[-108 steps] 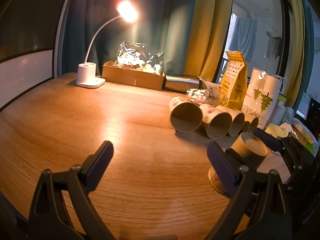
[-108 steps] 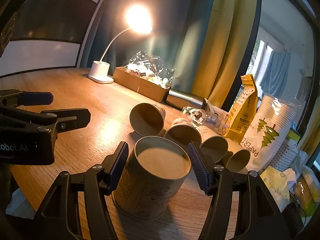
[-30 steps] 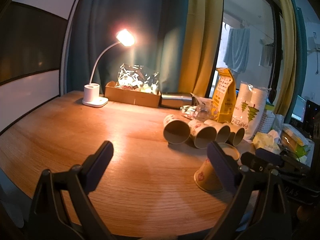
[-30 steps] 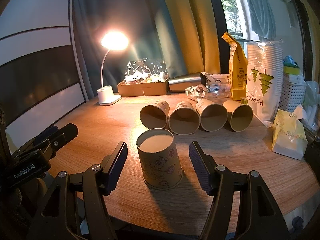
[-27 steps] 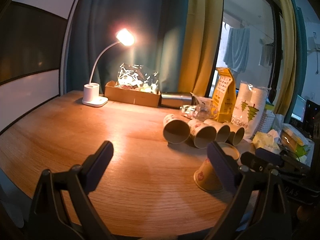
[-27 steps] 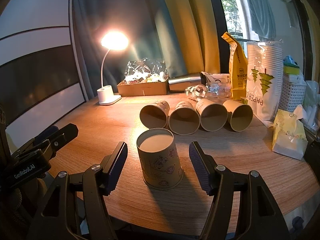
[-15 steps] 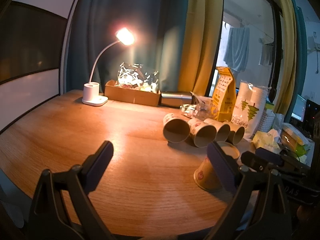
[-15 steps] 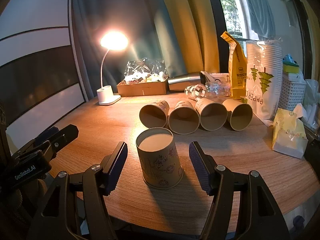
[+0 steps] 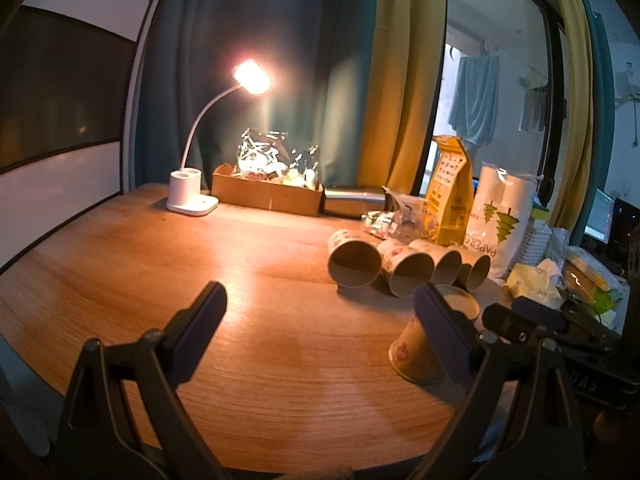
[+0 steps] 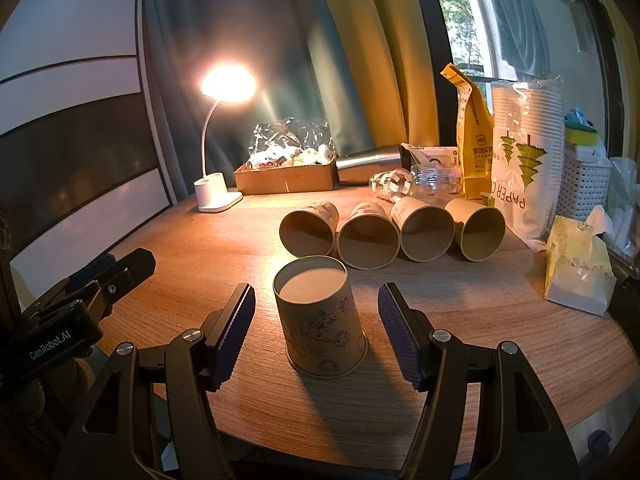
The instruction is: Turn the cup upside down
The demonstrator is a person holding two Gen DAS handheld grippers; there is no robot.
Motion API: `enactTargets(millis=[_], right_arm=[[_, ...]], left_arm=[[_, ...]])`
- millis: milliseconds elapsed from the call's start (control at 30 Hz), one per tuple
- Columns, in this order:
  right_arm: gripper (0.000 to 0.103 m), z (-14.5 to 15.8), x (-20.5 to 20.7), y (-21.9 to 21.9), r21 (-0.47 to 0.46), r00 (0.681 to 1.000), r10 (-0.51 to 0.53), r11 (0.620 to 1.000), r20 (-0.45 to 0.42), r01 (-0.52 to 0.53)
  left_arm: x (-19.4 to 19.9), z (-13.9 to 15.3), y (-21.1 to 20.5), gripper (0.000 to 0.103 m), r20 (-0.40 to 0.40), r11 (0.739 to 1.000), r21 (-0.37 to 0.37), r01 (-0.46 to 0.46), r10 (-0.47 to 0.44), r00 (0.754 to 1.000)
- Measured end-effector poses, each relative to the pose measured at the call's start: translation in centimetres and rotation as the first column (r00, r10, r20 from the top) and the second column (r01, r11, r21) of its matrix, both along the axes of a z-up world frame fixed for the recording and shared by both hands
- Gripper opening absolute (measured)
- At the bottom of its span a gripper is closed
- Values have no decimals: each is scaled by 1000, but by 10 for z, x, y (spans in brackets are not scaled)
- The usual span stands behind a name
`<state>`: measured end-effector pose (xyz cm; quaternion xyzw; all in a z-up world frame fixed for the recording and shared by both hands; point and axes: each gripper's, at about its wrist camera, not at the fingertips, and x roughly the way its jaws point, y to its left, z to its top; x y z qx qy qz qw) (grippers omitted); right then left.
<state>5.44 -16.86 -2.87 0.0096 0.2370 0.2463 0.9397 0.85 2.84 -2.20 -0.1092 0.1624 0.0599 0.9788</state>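
Note:
A printed paper cup (image 10: 320,320) stands upside down on the wooden table (image 10: 480,320), its white base facing up. My right gripper (image 10: 316,324) is open, its jaws on either side of the cup without touching it. The same cup (image 9: 416,352) shows at the right in the left wrist view, partly behind my left gripper's right finger. My left gripper (image 9: 320,332) is open and empty over bare table. Several paper cups (image 10: 392,236) lie on their sides in a row behind the upturned cup; they also show in the left wrist view (image 9: 404,268).
A lit white desk lamp (image 9: 192,196), a cardboard box of wrapped items (image 9: 268,196) and a steel flask (image 9: 352,206) line the back. A yellow bag (image 10: 472,136), a sleeve of paper cups (image 10: 524,160), a white basket (image 10: 584,188) and a tissue pack (image 10: 576,272) crowd the right.
In the last second almost nothing moved. Since 3.6 s ago the right gripper has drawn back from the upturned cup, and both views sit farther from the table.

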Motion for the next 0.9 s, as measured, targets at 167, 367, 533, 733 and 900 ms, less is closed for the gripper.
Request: enactTargets(millis=[167,367,533,733,900], right_arm=[[67,0,0,0,1,1000,-1,1000,2,1],[67,0,-1,-1,8,1000,-6,1000,2,6],[67,0,0,0,10,1000,-8,1000,1,8],[67,-2,1,-1,9,1000,-1,1000,-10,1],[67,-5,5,5,2,1000,9,1000,-26,-9]], left_arm=[[0,0,0,96,-2,1000,2,-1,1,1000],[-1,2,3,96,3,999,10,-32,32,999],[-1,3,1,96,-3,999,27,-31,31,1000],[0,3,-3,96,-6,998,47,-29,29,1000],[1,2,-6,96,-4,997,65,-29,29,1000]])
